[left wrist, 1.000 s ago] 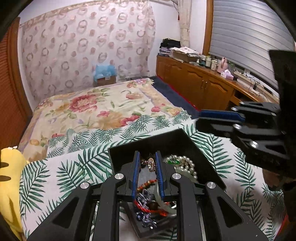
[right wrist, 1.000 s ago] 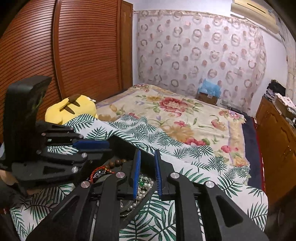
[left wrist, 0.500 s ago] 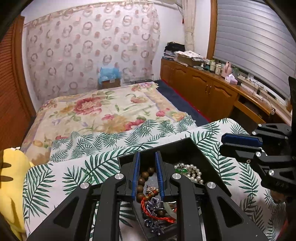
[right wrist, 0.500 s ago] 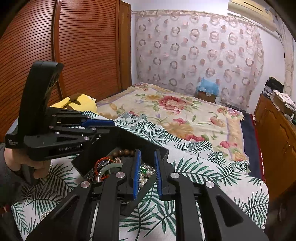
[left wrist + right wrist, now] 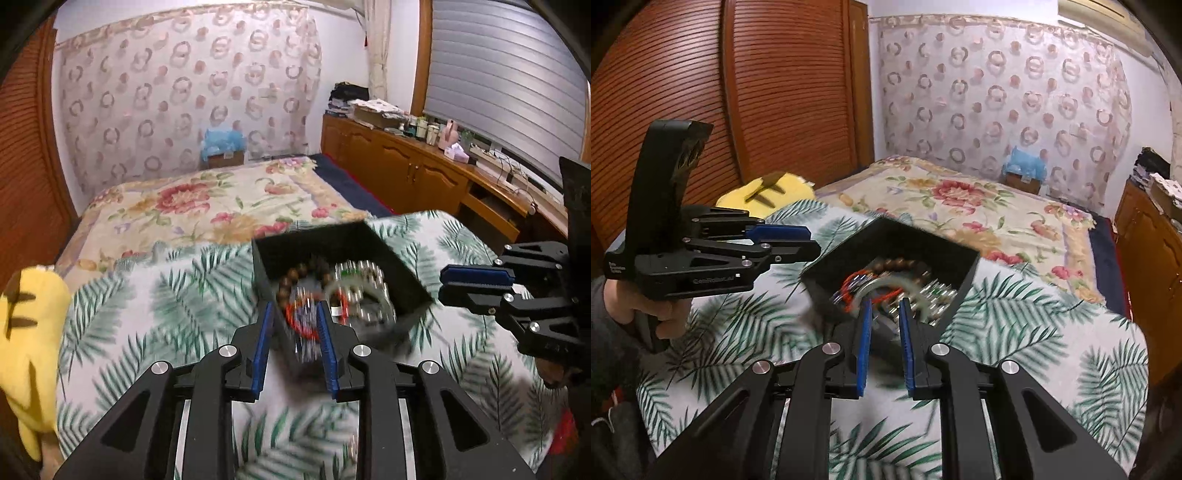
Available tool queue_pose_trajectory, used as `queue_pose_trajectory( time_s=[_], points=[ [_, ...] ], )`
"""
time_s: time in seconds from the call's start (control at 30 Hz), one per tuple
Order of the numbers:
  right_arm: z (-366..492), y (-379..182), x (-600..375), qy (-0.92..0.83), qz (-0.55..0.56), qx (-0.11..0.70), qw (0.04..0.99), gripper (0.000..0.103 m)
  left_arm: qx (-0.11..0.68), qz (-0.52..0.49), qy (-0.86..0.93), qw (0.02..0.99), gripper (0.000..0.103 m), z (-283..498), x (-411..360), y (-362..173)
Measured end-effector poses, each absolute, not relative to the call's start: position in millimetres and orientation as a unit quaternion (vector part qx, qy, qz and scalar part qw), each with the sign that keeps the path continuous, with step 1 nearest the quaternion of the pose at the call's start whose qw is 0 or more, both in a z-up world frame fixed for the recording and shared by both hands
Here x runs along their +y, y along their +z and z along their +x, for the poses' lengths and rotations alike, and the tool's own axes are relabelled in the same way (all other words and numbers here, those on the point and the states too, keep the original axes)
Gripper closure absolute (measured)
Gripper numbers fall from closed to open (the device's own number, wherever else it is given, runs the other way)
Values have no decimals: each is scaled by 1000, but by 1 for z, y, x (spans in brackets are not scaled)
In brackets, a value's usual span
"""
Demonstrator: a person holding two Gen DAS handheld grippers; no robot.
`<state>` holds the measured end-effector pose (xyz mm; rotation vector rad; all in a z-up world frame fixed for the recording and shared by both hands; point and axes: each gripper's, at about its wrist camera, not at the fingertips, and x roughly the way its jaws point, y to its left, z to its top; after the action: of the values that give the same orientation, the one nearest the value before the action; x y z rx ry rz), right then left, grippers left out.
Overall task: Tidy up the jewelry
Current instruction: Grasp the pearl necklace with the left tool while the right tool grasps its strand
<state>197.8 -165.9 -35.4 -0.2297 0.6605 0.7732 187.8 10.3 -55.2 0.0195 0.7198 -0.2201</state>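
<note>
A black open box [image 5: 399,258] sits on the palm-leaf cloth [image 5: 166,302] and also shows in the right wrist view [image 5: 897,240]. It holds a brown bead bracelet [image 5: 295,277], a red cord bracelet [image 5: 295,325], a pale green bangle [image 5: 369,291] and pearls [image 5: 373,273]. My left gripper [image 5: 294,310] is slightly open and empty at the box's near corner. My right gripper [image 5: 884,306] is slightly open and empty at the box's near edge. Each gripper also shows in the other's view, the left one [image 5: 798,242] and the right one [image 5: 454,282].
A yellow plush toy [image 5: 26,339] lies at the cloth's left edge. A floral bedspread [image 5: 207,210] stretches behind the box. Wooden cabinets [image 5: 406,166] with clutter run along the right wall. A slatted wooden wardrobe [image 5: 738,92] stands at the left.
Both grippers have pulled back and up out of the box, and their jaws have opened a little. The box and jewelry now lie further ahead of the fingertips.
</note>
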Motion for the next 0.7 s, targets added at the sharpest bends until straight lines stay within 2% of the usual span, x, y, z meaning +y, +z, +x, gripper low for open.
queue_pose_trajectory(
  time_s=[0.7],
  points=[
    [159,-78,-137,388,-120,369,836,86,423,17,-136,896,80,85,-5,-107]
  ],
)
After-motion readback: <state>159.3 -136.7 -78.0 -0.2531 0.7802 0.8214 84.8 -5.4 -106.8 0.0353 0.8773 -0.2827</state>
